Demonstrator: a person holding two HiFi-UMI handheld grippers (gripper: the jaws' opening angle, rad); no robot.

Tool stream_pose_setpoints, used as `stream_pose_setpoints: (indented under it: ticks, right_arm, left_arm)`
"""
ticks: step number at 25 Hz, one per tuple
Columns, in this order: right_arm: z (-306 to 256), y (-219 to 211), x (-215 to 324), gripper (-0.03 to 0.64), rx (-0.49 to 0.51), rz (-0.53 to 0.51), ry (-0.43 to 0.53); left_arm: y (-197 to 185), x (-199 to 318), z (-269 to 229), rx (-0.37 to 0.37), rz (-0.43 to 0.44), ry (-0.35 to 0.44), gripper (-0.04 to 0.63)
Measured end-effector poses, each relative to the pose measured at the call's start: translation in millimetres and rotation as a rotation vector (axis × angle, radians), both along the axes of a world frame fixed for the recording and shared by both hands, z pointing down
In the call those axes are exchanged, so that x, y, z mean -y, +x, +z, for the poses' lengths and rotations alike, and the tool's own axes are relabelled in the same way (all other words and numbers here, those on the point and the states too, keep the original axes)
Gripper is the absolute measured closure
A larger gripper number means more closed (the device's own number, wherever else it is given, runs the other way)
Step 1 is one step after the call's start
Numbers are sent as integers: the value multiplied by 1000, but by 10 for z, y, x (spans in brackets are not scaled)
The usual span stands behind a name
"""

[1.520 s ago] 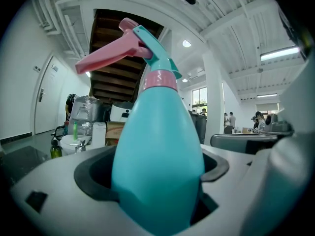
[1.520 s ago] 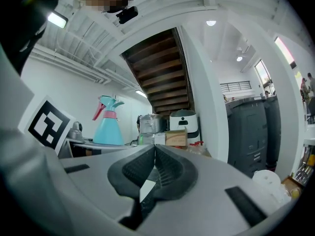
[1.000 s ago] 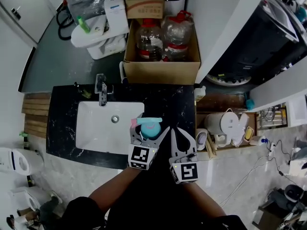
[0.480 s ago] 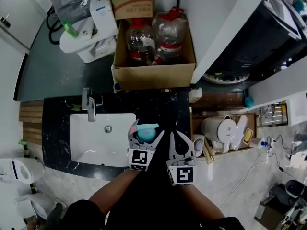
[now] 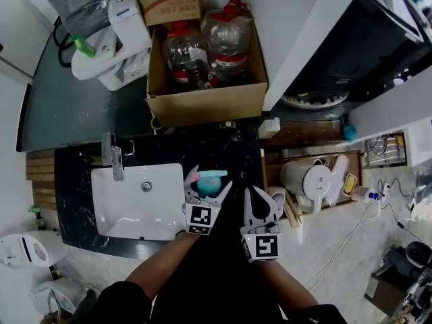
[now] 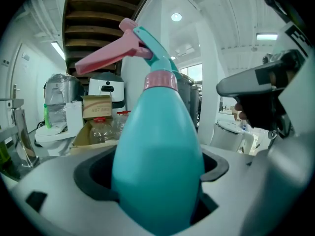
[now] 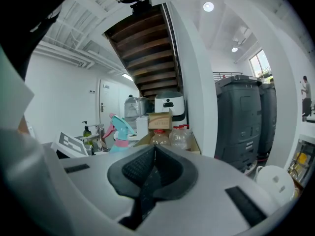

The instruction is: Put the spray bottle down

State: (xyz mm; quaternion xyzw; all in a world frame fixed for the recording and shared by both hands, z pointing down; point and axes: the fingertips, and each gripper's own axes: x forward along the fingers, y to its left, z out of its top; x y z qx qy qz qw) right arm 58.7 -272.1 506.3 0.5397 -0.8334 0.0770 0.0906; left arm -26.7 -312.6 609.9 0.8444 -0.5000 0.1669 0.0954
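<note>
Spray bottle (image 6: pixel 157 151) stood upright, its teal belly clamped in the left gripper (image 5: pixel 209 185), pink trigger pointing toward the sink (image 5: pixel 121 211). Only the head view placed it over the black counter (image 5: pixel 236 150). The right gripper (image 5: pixel 262 201) was pinched together, empty.

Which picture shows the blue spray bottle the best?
The left gripper view. The spray bottle fills the middle there, its teal body clamped between the jaws and its pink trigger on top. The head view shows it small, from above. The right gripper view shows it tiny, far off at the left.
</note>
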Motion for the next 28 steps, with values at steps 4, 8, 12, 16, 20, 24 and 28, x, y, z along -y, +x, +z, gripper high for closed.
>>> stream_pose_setpoints:
  ticks: [4, 8, 12, 16, 20, 24, 28]
  right_arm:
    - [-101, 73, -22, 600, -13, 3, 56]
    - [-245, 95, 10, 600, -46, 0, 115]
    - [-298, 188, 105, 600, -59, 30, 124]
    - [-302, 246, 177, 600, -77, 26, 129]
    - [-271, 238, 176, 600, -53, 34, 119]
    - [-292, 144, 106, 600, -36, 30, 124]
    - [-137, 30, -35, 600, -165, -61, 68]
  left_arm:
    - [69, 63, 120, -7, 1, -20, 147]
    - [106, 142, 206, -21, -8, -31, 147]
    - [124, 210, 212, -10, 22, -1, 147]
    - [150, 179, 272, -50, 57, 0, 147]
    - [130, 204, 269, -41, 41, -12, 147]
    - [140, 323, 229, -54, 25, -23, 147]
    - [323, 645, 85, -85, 54, 26, 147]
